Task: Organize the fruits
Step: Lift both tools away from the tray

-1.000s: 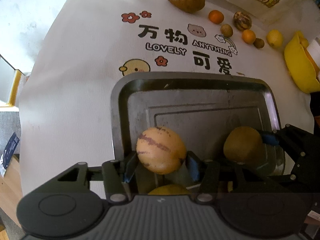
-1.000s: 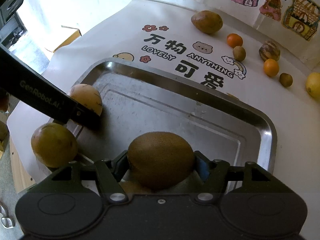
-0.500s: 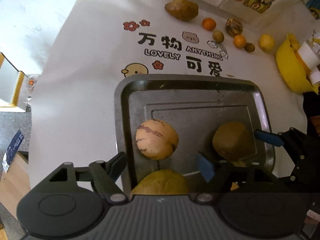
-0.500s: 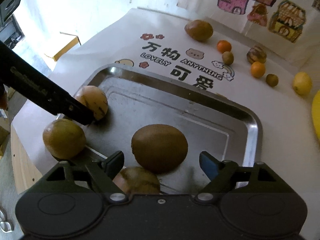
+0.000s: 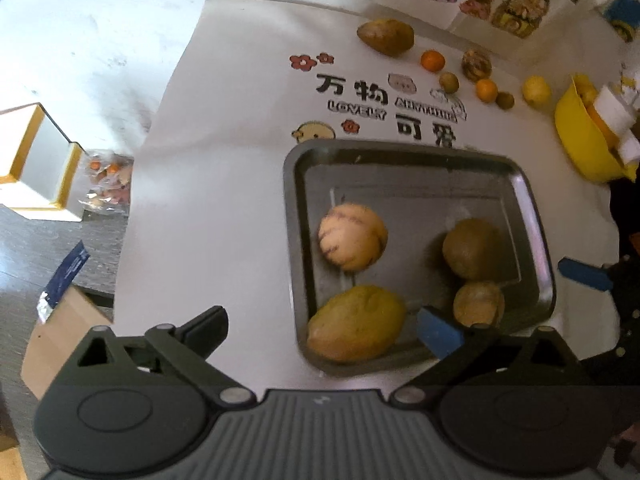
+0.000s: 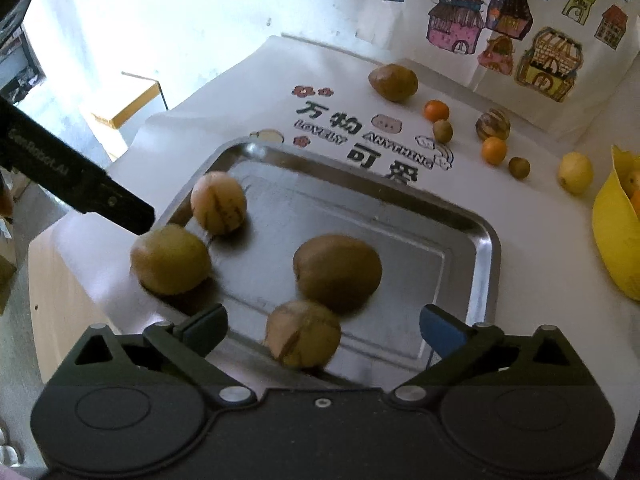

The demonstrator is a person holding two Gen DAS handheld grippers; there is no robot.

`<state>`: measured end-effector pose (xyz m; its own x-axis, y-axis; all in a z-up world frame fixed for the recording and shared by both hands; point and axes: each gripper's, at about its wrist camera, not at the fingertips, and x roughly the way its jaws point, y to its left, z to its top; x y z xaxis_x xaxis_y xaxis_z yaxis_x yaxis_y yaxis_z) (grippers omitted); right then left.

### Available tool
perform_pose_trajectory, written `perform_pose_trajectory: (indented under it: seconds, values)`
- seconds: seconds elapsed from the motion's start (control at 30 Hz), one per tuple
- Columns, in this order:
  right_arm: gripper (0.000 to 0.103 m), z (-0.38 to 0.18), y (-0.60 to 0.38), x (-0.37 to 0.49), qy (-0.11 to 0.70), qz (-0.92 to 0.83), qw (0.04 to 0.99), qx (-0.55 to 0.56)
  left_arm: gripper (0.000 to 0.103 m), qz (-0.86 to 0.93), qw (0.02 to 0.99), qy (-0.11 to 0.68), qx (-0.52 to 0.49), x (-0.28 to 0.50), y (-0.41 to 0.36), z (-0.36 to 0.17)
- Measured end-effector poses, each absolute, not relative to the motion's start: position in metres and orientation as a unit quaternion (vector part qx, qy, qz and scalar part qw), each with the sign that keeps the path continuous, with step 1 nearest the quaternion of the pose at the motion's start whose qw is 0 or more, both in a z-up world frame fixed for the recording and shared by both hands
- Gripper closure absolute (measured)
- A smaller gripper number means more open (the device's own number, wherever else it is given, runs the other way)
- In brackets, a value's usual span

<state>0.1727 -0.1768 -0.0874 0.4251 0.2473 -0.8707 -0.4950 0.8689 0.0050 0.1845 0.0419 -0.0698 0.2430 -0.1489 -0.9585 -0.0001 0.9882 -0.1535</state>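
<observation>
Steel tray (image 5: 532, 216), near edge hidden behind both empty, wide-open tongs (image 5: 322, 326) (image 6: 323, 330).

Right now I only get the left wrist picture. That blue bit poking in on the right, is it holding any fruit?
Observer: No. From the right wrist view, the right gripper has its fingers spread wide and touching no fruit; the brown fruit lies free in the tray.
Operator: Does the tool I am looking through have any writing on it?
Observer: Yes. The left gripper carries pale lettering along its side that reads GenRobot.AI.
</observation>
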Motion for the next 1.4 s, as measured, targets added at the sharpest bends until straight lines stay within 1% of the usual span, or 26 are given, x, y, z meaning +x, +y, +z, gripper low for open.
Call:
perform_pose_trajectory:
  seconds: [0.27, 0.43, 0.63, 0.93, 1.2, 1.4]
  values:
    - [0.001, -0.096, -0.179, 0.151, 0.524, 0.203, 0.813, -0.152, 0.000, -0.045, 0.769, 0.638, 0.004, 0.156, 0.035, -0.082]
    - [0.001, -0.104, -0.187, 0.152, 0.545, 0.172, 0.802, -0.175, 0.000, -0.035, 0.751, 0.659, 0.021, 0.148, 0.034, -0.096]
    - [0.001, -0.102, -0.198, 0.166, 0.544, 0.160, 0.805, -0.175, 0.000, -0.020, 0.744, 0.668, 0.019, 0.158, 0.036, -0.098]
    - [0.001, -0.086, -0.216, 0.216, 0.520, 0.171, 0.822, -0.157, 0.000, 0.015, 0.737, 0.675, 0.022, 0.210, 0.049, -0.081]
    - [0.001, -0.088, -0.223, 0.290, 0.486, 0.186, 0.841, -0.150, 0.000, 0.051, 0.754, 0.654, -0.012, 0.283, 0.062, -0.072]
    - [0.001, -0.094, -0.223, 0.335, 0.464, 0.195, 0.854, -0.133, 0.000, 0.045, 0.778, 0.626, -0.041, 0.339, 0.056, -0.074]
